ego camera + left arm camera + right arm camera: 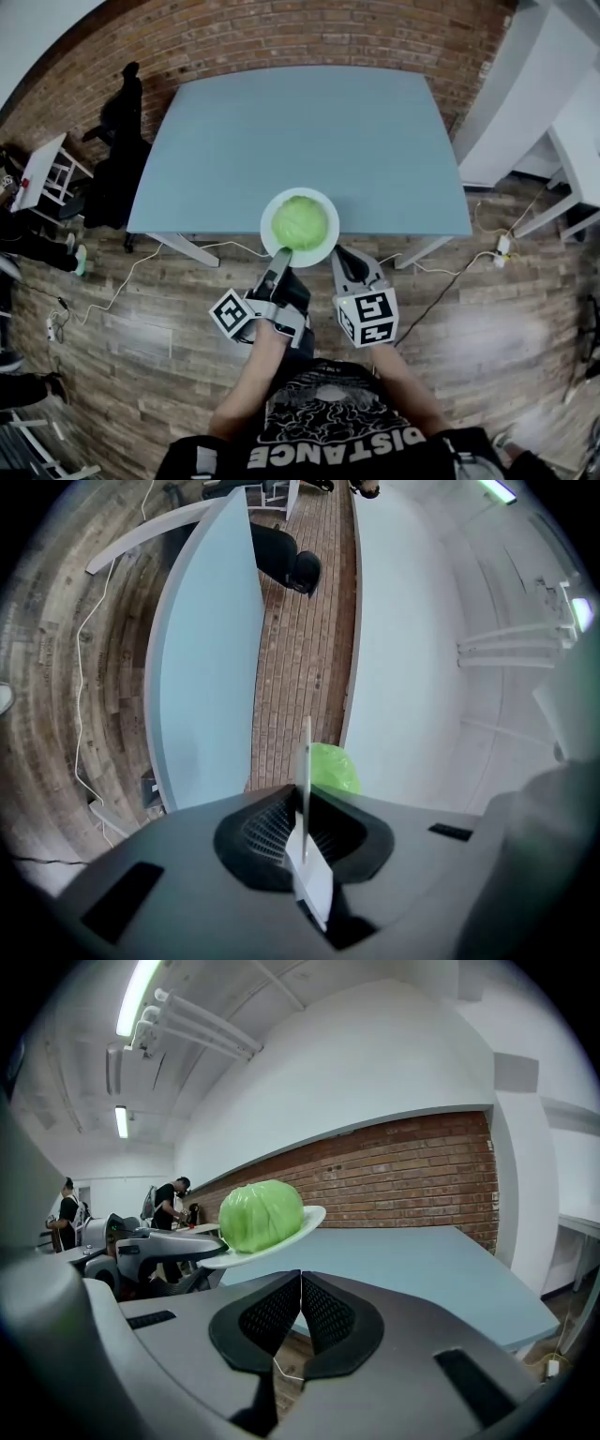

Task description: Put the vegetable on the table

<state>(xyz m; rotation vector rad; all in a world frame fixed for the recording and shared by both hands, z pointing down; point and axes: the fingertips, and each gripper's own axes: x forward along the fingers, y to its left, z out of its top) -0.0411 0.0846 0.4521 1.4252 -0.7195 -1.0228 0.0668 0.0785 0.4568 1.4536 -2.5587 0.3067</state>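
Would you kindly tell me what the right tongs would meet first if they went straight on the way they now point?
The right tongs, shut and empty, would probably meet the near edge of the blue table, beside the plate; depth is unclear.

The pale blue table with white legs stands on a wood-plank floor where cables lie.

A shared lab or studio workroom: ahead of the right gripper a bare blue table stands before a brick wall, tube lights run overhead, people stand far to its left, and cables trail over the wood floor beneath
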